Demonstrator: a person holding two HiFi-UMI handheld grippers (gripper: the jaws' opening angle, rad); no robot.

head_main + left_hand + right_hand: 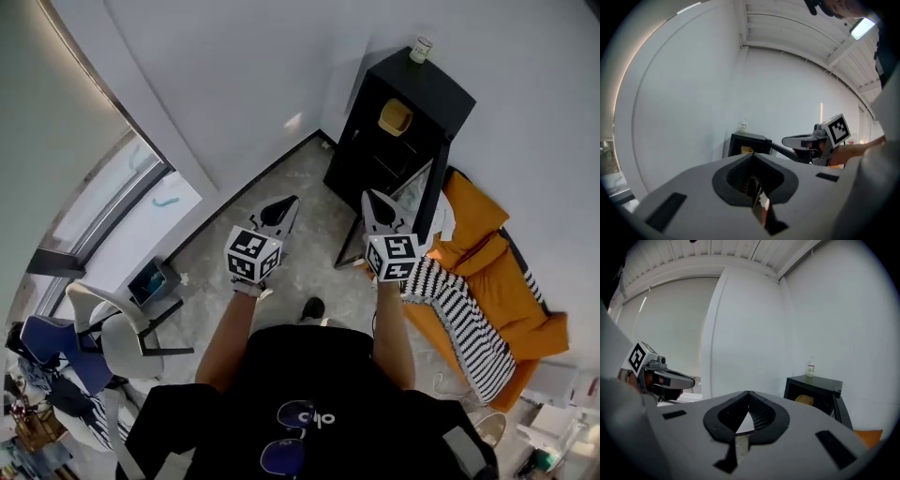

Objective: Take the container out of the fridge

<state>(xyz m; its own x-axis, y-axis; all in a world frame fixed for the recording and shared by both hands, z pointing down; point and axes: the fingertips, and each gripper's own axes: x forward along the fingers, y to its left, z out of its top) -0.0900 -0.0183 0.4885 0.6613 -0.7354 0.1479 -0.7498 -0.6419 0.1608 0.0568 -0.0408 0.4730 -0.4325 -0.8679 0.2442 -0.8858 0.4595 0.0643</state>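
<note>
Nearest the head camera, a black shirt [309,375] is seen, with sunglasses [295,436] hung at its collar and two bare forearms reaching forward from it. The yellow container [395,117] is found on an upper shelf inside the black fridge [441,89], whose door [433,187] stands open, swung out to the right. A small bottle [421,50] is set on the fridge top.

Both grippers are held in the air, well apart from the container. The left gripper [284,208] has its jaws pressed together with nothing between them. The right gripper [375,202] is likewise clenched on nothing (its tips are seen meeting in its own view) and is held near the open door's edge. The fridge opening is faced by both grippers across the pale stone floor [300,169].

Beside the door an orange sofa [506,281] is placed, with a striped cloth [459,314] draped over it. Far to the left, a white chair [108,328] is seen by the window.
</note>
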